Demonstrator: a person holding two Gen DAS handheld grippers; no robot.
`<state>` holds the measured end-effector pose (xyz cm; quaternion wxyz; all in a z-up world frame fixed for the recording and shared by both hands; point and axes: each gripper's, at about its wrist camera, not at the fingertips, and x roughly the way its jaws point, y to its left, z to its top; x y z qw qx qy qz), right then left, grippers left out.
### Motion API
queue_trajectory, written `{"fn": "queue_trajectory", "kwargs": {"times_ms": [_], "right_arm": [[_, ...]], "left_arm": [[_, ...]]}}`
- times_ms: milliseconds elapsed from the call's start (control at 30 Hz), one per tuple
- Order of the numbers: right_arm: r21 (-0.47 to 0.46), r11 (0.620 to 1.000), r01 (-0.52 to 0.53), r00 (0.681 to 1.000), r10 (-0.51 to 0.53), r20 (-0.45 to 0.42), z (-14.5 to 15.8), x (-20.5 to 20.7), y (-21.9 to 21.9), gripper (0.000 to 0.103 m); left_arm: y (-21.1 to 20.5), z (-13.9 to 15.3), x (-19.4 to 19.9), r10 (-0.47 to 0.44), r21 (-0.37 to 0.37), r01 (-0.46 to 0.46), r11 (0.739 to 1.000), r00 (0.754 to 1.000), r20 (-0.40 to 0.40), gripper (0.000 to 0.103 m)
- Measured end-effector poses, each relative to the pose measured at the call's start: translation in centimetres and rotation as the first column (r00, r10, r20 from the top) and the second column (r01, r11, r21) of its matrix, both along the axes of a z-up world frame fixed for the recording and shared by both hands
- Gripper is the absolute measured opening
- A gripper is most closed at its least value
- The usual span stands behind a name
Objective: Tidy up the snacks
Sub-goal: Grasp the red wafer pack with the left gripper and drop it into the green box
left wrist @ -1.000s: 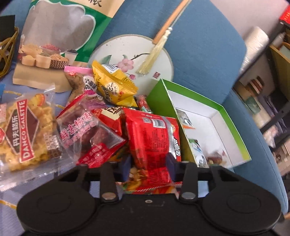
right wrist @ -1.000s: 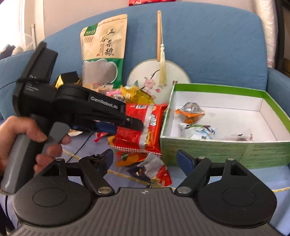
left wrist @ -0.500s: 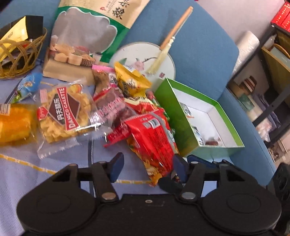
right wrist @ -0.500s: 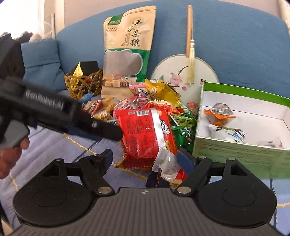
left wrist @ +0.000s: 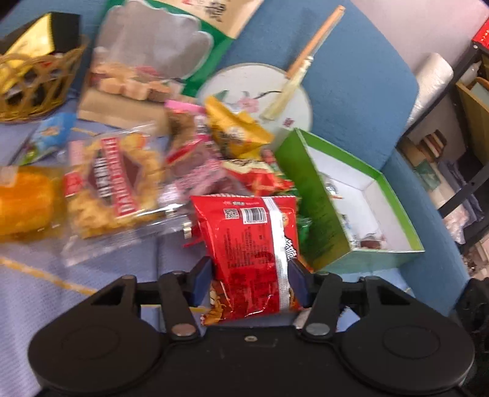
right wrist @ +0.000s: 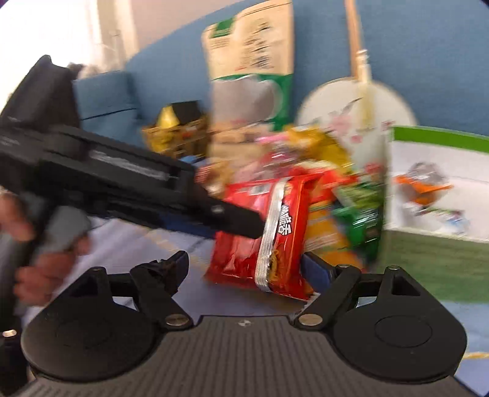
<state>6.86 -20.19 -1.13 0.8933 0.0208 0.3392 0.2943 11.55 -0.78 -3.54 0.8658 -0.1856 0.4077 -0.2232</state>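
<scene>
Sofa: red snack packet point(left wrist: 250, 244) between left tool point(left wrist: 249, 276) fingers.

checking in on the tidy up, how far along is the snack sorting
Early stage. Done: a few small wrapped snacks already lie in the green box. In hand: the left gripper has its jaws shut on the red snack bag, held beside the box; the right gripper is open and holds nothing. Left: most of the pile, including the galette bag and yellow packet, sits outside the box.

Sofa: blue backrest point(left wrist: 360, 70), far
Shelving: dark rack point(left wrist: 464, 171), right
Wall: pale point(left wrist: 406, 27), far right
Light: bright window point(right wrist: 101, 33), far left
</scene>
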Motion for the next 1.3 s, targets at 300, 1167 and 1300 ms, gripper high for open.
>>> {"fn": "queue_trajectory", "kwargs": {"times_ms": [300,1167,1300], "right_arm": [[-0.071,0.996,0.047,0.998,-0.050,-0.037,-0.7,0.6,1.1,0.103],[0.056,0.916,0.397,0.898,-0.401,0.180,5.5,1.6,-9.1,0.083],[0.039,0.875,0.482,0.864,-0.482,0.143,4.2,2.6,-11.2,0.080]], "left_arm": [[1.6,-1.2,0.3,0.028,-0.041,-0.029,0.999,0.999,-0.038,0.083],[-10.4,7.0,3.7,-0.158,-0.065,0.178,0.982,0.959,0.235,0.050],[-14.0,6.6,5.3,-0.213,-0.052,0.232,0.971,0.948,0.237,0.050]]}}
